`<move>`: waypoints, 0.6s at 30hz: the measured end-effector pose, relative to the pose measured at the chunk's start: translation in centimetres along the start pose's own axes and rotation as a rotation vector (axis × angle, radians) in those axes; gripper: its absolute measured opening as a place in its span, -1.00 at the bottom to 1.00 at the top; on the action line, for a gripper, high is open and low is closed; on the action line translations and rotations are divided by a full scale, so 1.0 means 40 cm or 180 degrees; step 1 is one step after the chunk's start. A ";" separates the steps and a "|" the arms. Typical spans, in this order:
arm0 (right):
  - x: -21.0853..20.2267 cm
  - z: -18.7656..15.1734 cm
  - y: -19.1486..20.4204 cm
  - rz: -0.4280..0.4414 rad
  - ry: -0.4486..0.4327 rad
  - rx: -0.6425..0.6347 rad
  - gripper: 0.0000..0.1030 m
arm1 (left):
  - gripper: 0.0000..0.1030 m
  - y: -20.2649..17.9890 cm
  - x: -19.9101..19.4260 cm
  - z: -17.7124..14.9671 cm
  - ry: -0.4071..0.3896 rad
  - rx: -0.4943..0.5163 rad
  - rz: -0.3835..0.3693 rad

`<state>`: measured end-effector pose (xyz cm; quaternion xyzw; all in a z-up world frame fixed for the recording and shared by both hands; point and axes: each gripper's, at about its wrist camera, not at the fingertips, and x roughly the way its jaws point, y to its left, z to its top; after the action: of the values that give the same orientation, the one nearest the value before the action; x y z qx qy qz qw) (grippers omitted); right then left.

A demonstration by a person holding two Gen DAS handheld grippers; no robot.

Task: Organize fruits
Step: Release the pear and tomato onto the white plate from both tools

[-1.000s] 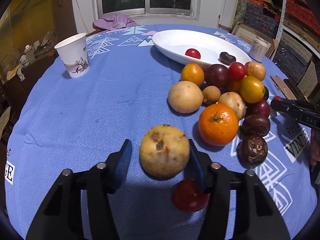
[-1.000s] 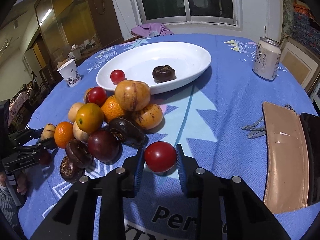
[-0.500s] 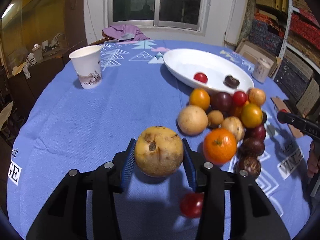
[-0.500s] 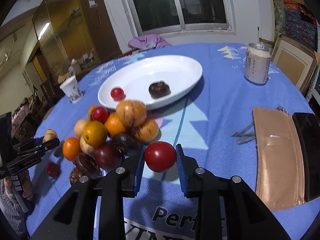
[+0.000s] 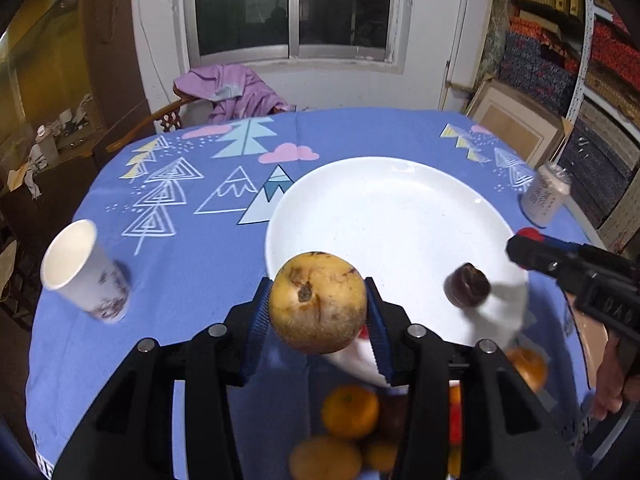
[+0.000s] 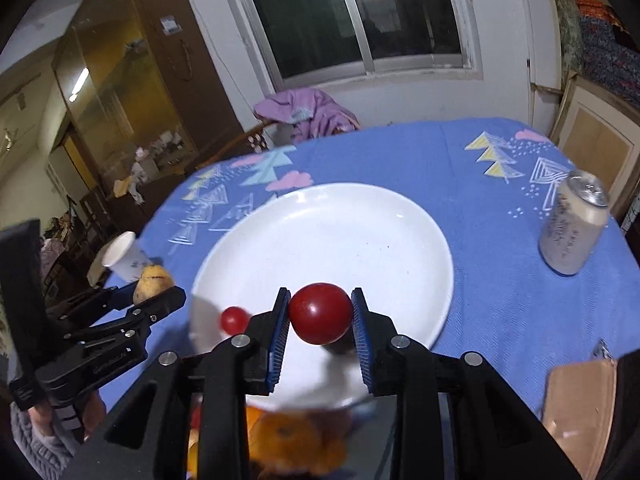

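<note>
Left wrist view: the left gripper [image 5: 318, 312] is clamping a large yellow-brown fruit [image 5: 318, 302] between its blue pads and is holding it over the near rim of the white plate [image 5: 384, 208].
Right wrist view: the right gripper [image 6: 320, 318] is pinching a red tomato [image 6: 320, 313] and is hanging above the near part of the same plate.
Plate contents: a small red tomato [image 6: 234, 320] near its left edge and a dark brown fruit [image 5: 467, 290] toward the right.
Remaining stock: the pile of oranges and other fruit [image 5: 350, 412] is lying on the blue tablecloth [image 5: 192, 264], near side of the plate, blurred.
Bystanders: paper cup [image 5: 82, 272] to the left, drink can [image 6: 572, 228] to the right.
Risks: both grippers are crowding one plate, so they may collide; round fruit released from height or at the rim is likely to roll off onto the cloth or knock the pieces already plated.
</note>
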<state>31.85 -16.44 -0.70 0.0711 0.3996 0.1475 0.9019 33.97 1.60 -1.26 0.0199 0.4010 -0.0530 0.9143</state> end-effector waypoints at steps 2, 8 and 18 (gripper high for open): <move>0.052 0.007 -0.007 -0.0038 0.0117 -0.0023 -0.39 | -0.15 -0.008 0.050 0.021 0.0089 0.0041 0.0036; 0.122 0.022 -0.024 -0.0115 0.0230 -0.0043 -0.39 | -0.14 -0.011 0.162 0.048 0.0326 0.0034 0.0035; 0.126 0.005 -0.015 -0.0180 0.0238 -0.0161 -0.22 | 0.42 -0.038 0.154 0.041 0.0196 0.0182 0.0138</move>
<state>35.34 -15.36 -4.23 0.0313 0.4311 0.1346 0.8917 39.15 -0.53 -4.67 0.0563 0.4268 -0.0439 0.9015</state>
